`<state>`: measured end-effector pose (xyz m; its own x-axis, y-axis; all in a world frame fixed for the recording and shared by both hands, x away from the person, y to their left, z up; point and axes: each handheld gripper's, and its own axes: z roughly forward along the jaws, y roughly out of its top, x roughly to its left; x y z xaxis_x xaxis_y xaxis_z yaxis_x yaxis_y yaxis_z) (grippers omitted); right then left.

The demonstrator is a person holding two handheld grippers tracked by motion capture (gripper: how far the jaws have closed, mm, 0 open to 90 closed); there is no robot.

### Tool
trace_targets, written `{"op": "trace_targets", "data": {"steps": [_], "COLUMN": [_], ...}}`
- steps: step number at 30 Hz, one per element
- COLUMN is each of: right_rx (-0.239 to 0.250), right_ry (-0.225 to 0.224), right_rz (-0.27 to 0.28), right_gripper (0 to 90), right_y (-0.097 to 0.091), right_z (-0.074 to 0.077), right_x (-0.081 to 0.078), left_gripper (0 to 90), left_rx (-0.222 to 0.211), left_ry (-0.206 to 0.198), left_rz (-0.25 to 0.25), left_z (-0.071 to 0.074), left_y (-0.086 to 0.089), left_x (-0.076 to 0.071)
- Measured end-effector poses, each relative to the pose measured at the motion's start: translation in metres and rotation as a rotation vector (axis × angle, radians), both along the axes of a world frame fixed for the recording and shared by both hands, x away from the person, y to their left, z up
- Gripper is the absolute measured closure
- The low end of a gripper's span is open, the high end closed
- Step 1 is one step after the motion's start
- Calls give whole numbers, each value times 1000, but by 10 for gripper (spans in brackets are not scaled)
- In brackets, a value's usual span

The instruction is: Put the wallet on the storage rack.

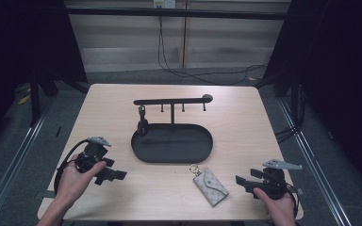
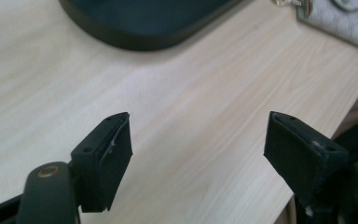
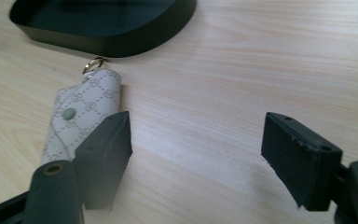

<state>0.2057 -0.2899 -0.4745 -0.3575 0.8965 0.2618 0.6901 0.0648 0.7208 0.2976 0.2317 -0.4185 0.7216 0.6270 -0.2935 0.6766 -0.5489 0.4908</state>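
One key pouch [image 1: 210, 186] lies flat on the counter [image 1: 245, 132], just in front of the tray [image 1: 172, 142] toward the person and a bit right of tray centre. Judging by looks, it's light, soft and thin: a quilted flap body with a snap [image 3: 68, 113], so it'll likely flex and slide on the smooth wood if pushed from one side. Best hold is probably across the narrow body near the ring end, or the metal ring [image 3: 92, 65] itself if it's going on a hook; the ring points at the tray. Right gripper [image 1: 243, 181] sits right of the pouch, jaws spread, nothing between them. Left gripper [image 1: 118, 175] is front-left of the tray, jaws spread over bare counter. Count: one pouch, one ring, one oval tray, one rack bar [image 1: 172, 100] rising from the tray with four hooks, one dark item [image 1: 142, 123] hanging from the leftmost hook, two grippers.
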Motion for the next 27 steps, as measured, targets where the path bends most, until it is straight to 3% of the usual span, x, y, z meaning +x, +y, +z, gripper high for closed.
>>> {"op": "trace_targets", "data": {"steps": [2, 4, 5, 8, 10, 12, 15, 19, 24, 27], "right_rx": [-22, -23, -23, -11, 8, 20, 13, 23, 7, -7], "right_ry": [3, 0, 0, -4, -20, -34, -35, -5, 11, 54], "right_rz": [-10, -10, -10, 0, 20, 28, 39, 60, 92, 138], "right_gripper": [221, 214, 214, 208, 199, 204, 230, 266, 274, 294], "right_y": [2, 3, 3, 2, 3, 5, 11, 23, 38, 48], "right_z": [1, 2, 2, 5, 8, 12, 16, 20, 27, 34], "right_x": [0, 0, 0, -1, -2, -3, -3, 0, 7, 14], "left_gripper": [247, 239, 228, 212, 194, 196, 196, 210, 210, 207], "left_rx": [-39, -95, -95, -160, -153, -142, -166, -205, -211, -199], "left_ry": [-16, -22, -22, -33, -5, 5, 4, -19, -36, -55], "left_rz": [42, 45, 45, 56, 29, 42, 53, 86, 116, 117], "left_z": [-7, -11, -11, -24, -29, -33, -39, -44, -47, -48], "left_y": [10, 14, 14, 13, 10, 10, 11, 13, 14, 14], "left_x": [-9, -16, -16, -28, -30, -33, -40, -49, -53, -57]}}
